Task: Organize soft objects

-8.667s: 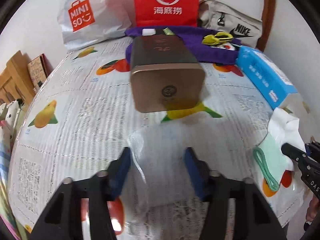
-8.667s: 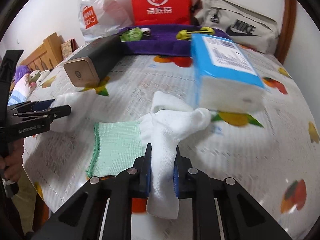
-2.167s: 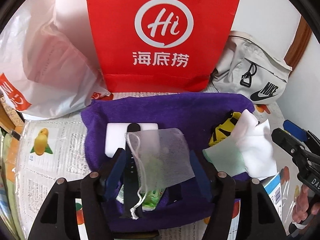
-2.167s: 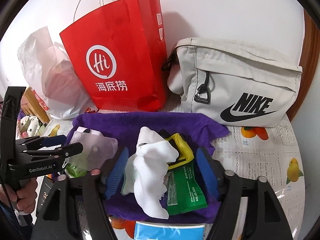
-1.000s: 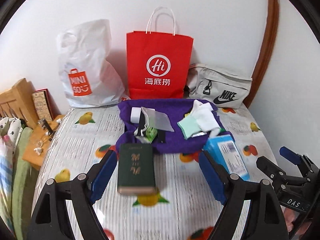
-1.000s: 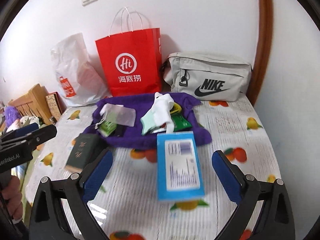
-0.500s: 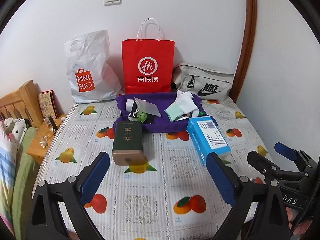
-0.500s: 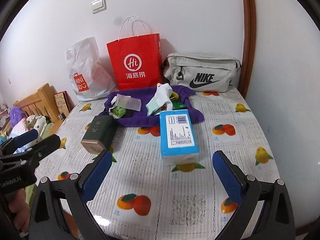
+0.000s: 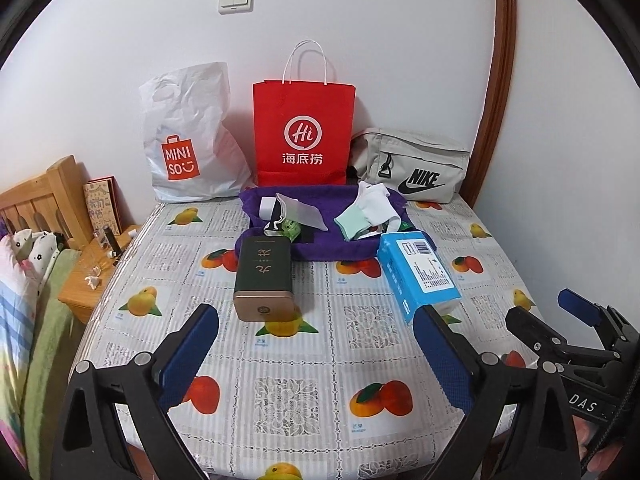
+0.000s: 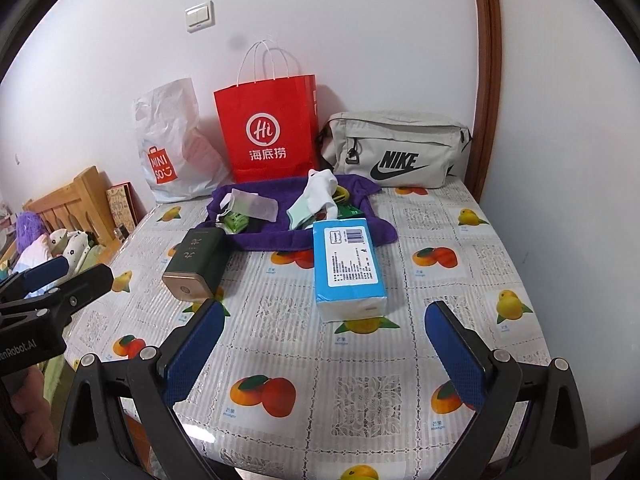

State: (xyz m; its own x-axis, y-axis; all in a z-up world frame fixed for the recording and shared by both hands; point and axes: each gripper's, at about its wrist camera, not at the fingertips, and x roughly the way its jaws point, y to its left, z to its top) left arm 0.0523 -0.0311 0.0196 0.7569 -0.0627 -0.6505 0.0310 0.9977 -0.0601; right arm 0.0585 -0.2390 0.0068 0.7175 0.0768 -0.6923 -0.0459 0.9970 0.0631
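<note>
A purple towel point(image 9: 320, 204) point(image 10: 280, 232) lies at the back of the table. On it rest a white mesh pouch point(image 9: 300, 210) point(image 10: 256, 204) at the left and a white and mint sock point(image 9: 368, 212) point(image 10: 316, 196) at the right, with small items under them. My left gripper point(image 9: 316, 344) is open and empty, held above the table's front edge. My right gripper point(image 10: 324, 340) is open and empty too, also near the front edge. Each gripper shows in the other's view, the right one point(image 9: 560, 320) and the left one point(image 10: 64, 276).
A dark green box point(image 9: 262, 276) point(image 10: 196, 260) and a blue tissue pack point(image 9: 420, 272) point(image 10: 348, 260) lie mid-table in front of the towel. A red paper bag point(image 9: 304, 136), a white Miniso bag point(image 9: 188, 140) and a grey Nike bag point(image 9: 412, 168) stand against the wall. A wooden bedside stand point(image 9: 92, 272) is at the left.
Both grippers have let go of the pouch and the sock on the towel and pulled back and up to the table's front edge, jaws wide open.
</note>
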